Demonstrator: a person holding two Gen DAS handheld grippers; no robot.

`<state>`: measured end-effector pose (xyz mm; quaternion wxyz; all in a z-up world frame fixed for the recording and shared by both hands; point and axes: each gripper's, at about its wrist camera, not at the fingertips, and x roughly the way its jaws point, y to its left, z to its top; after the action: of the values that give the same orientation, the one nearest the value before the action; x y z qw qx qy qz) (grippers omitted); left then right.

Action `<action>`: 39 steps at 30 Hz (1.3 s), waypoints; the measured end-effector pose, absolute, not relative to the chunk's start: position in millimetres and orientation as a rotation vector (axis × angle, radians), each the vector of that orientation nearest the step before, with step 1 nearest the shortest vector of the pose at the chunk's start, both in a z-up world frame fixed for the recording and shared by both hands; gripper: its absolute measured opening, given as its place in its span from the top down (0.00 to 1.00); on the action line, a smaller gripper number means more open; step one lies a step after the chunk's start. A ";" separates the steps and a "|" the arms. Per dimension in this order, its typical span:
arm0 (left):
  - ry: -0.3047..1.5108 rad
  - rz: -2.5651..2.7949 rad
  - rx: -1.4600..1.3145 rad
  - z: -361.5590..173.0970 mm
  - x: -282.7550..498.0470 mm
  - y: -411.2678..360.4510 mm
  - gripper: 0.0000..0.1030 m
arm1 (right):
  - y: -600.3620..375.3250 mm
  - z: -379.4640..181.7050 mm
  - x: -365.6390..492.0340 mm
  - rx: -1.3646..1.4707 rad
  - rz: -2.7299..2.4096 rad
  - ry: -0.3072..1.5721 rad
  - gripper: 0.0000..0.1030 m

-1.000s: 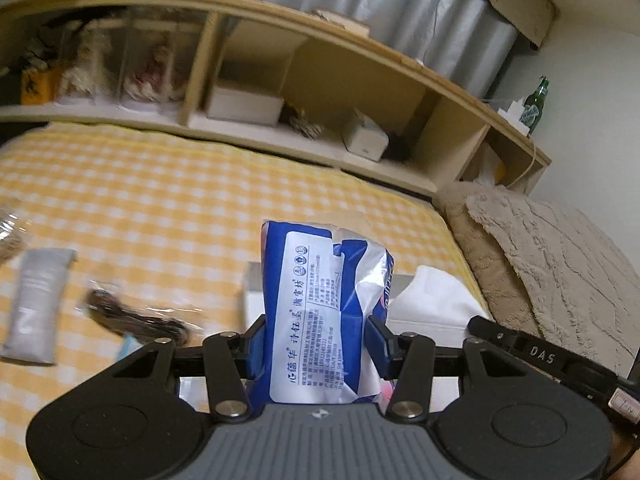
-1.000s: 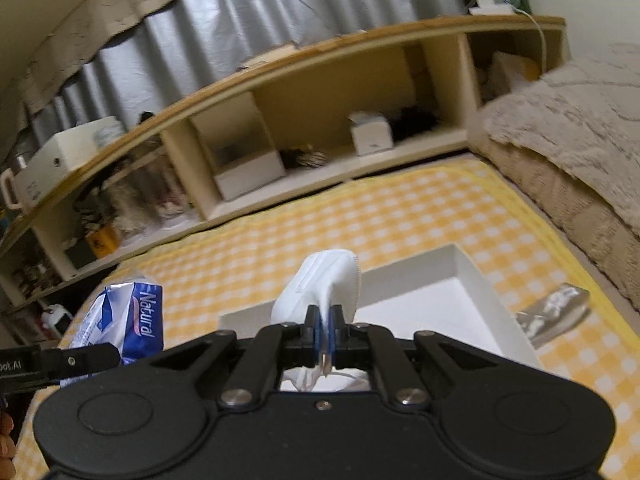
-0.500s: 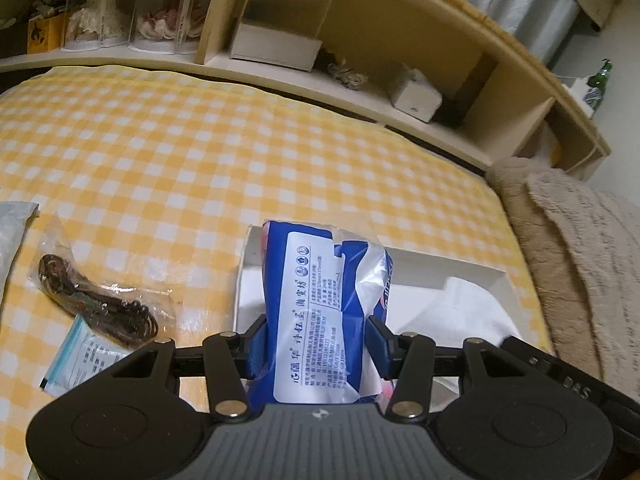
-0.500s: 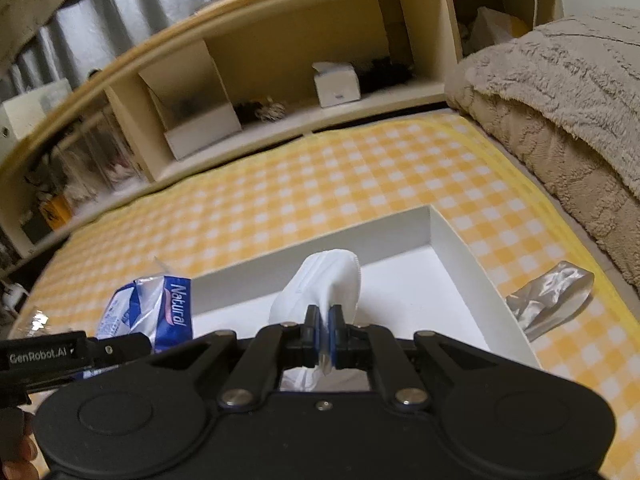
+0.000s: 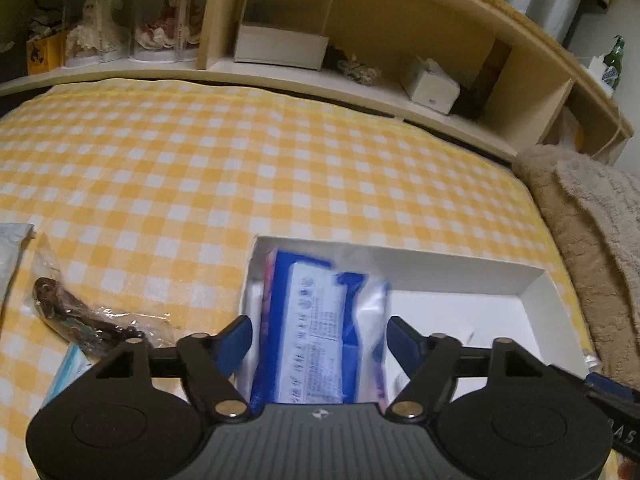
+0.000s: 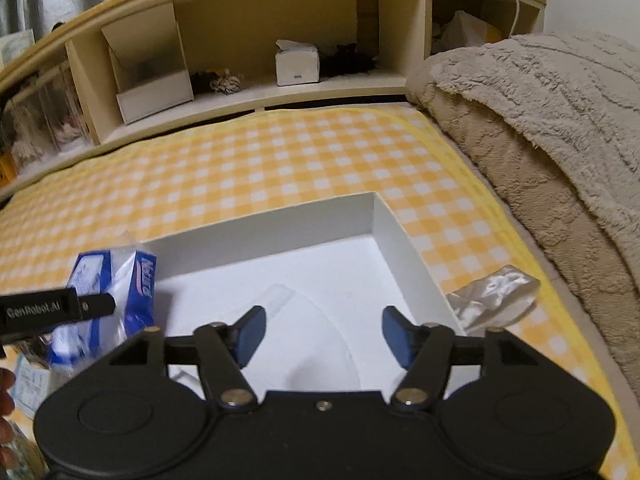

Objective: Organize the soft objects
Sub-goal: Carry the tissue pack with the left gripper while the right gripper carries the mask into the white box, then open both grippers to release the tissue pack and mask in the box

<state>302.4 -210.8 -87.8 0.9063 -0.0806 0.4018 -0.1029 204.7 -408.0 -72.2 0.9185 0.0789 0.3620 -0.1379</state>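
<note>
From the left wrist, the left gripper stood released, its jaws flanking the blue tissue pack, whose long axis ran straight ahead inside the white box, at its left end.

From the right wrist, the right gripper gaped unloaded over a white mask on the box floor, nearer it than the left.

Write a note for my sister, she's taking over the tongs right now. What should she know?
Left tongs: open, fingers either side of the blue tissue pack, not squeezing it.
Right tongs: open, holding nothing; the white face mask lies below them.
Both soft things are in the white box: the pack at its left end, the mask in the middle.
Outside the box: a clear bag of dark stuff on the checked cloth to the left, a silvery wrapper to the right.
Probably next: lift both tongs away, then fetch those.
</note>
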 end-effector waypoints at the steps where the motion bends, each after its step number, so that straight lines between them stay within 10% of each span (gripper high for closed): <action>1: 0.825 -0.211 -0.168 -87.1 302.1 -209.4 0.20 | -407.0 -71.6 203.5 0.155 -0.284 0.746 0.29; 39: 0.753 -0.280 -0.048 -20.0 220.2 -162.2 0.00 | -373.5 -16.7 130.3 0.114 -0.304 0.671 0.02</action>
<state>220.2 -162.2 -20.0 0.9201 -0.0233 0.3665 -0.1361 130.3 -373.5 -16.7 0.9313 0.0557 0.3278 -0.1487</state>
